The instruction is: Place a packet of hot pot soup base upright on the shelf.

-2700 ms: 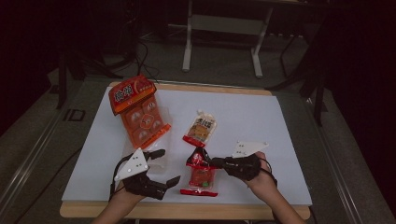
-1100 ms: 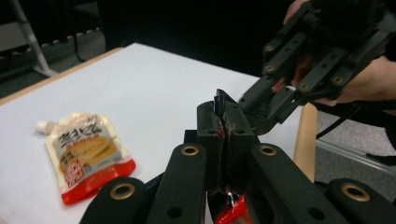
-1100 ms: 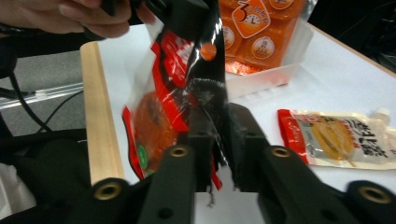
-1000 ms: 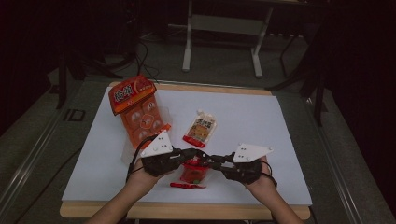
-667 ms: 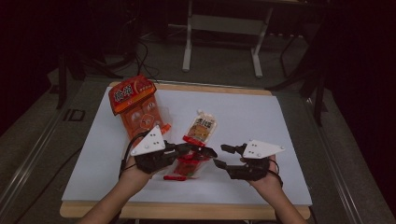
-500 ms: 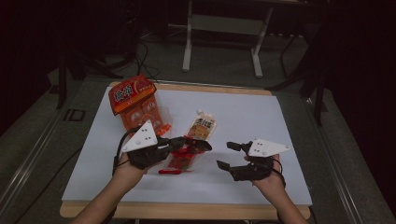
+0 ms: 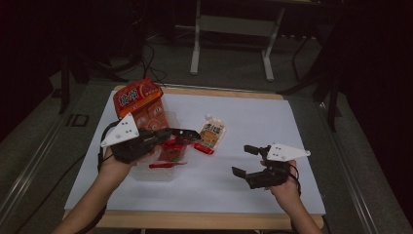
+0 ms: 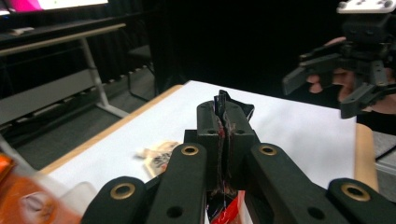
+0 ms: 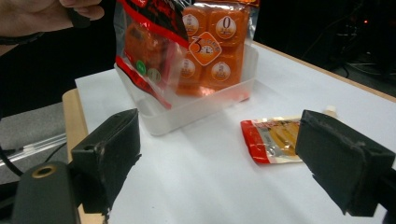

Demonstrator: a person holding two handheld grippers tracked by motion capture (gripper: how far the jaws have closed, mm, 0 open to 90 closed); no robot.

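Observation:
My left gripper (image 7: 191, 135) is shut on the top edge of a red snack packet (image 7: 171, 147), which hangs above a clear plastic bin (image 7: 146, 173). In the left gripper view the packet's dark edge (image 8: 225, 109) sticks out between the closed jaws. An orange pack of jelly cups (image 7: 139, 100) leans in the bin's far end. My right gripper (image 7: 245, 160) hovers at the right; its jaws have just been opening and stand wide with nothing between them. In the right gripper view, the packet (image 9: 144, 56) dangles in front of the orange pack (image 9: 212, 44) over the bin (image 9: 196, 106).
A small spouted pouch (image 7: 213, 134) lies flat on the white table top (image 7: 272, 122) between the two grippers, and it is seen as the pouch (image 9: 275, 137) ahead of the right jaws. The table's wooden front edge (image 7: 204, 220) is close to the person's forearms.
One second ago both grippers pinched the red packet. The right gripper has let go, opened and drawn back to the right. The left gripper carried the packet left and up over the bin.

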